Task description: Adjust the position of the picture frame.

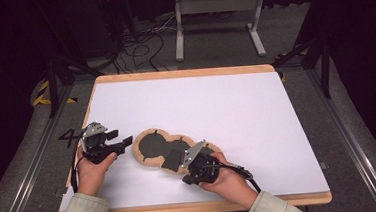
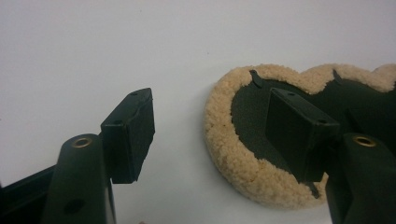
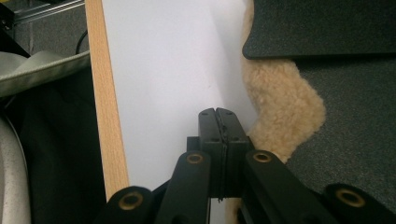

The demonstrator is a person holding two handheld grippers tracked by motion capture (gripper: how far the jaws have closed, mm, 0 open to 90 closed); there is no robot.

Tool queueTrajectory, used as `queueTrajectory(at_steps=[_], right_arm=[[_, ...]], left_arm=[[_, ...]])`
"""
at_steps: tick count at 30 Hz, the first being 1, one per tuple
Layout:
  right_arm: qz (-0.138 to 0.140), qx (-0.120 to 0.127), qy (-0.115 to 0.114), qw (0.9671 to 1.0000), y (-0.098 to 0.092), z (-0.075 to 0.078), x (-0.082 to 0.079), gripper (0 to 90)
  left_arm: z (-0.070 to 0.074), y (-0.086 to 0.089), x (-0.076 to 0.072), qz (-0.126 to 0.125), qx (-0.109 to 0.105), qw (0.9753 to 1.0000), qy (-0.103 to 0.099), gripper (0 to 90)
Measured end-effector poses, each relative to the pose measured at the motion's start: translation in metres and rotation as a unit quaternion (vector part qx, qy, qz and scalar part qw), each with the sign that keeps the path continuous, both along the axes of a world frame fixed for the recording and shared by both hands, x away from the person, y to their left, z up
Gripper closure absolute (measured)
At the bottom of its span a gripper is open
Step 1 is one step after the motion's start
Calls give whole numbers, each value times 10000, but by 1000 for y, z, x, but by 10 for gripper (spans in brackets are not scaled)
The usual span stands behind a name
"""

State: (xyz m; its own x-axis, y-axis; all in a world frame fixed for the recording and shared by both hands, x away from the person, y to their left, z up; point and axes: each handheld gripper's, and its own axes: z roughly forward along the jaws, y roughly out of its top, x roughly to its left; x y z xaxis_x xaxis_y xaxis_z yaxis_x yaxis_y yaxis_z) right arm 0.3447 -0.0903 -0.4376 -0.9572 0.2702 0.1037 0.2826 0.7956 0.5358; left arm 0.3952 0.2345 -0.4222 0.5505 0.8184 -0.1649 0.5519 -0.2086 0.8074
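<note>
Grippers (image 1: 119,140) (image 1: 172,161) beside fleece-edged pad (image 1: 151,144)

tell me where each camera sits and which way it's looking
High view: above the person's side, looking forward and down on the table; both forearms, left gripper, right gripper.
Left gripper view: along its open jaws toward the fleecy pad.
Right gripper view: along its shut jaws, the table's wooden edge at left.
All three share the fleecy pad.
</note>
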Motion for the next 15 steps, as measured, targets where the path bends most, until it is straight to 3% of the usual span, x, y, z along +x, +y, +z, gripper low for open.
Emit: queueTrajectory(at_steps=[9,15], right_arm=[[-166,-96,-71,9998,-5,1,9,900],[-472,-226,-327,9981,-19,2,23,900]], left_arm=[[0,0,-1,8,-34,10000,14,339],[-1,0,0,0,-26,10000,40,339]])
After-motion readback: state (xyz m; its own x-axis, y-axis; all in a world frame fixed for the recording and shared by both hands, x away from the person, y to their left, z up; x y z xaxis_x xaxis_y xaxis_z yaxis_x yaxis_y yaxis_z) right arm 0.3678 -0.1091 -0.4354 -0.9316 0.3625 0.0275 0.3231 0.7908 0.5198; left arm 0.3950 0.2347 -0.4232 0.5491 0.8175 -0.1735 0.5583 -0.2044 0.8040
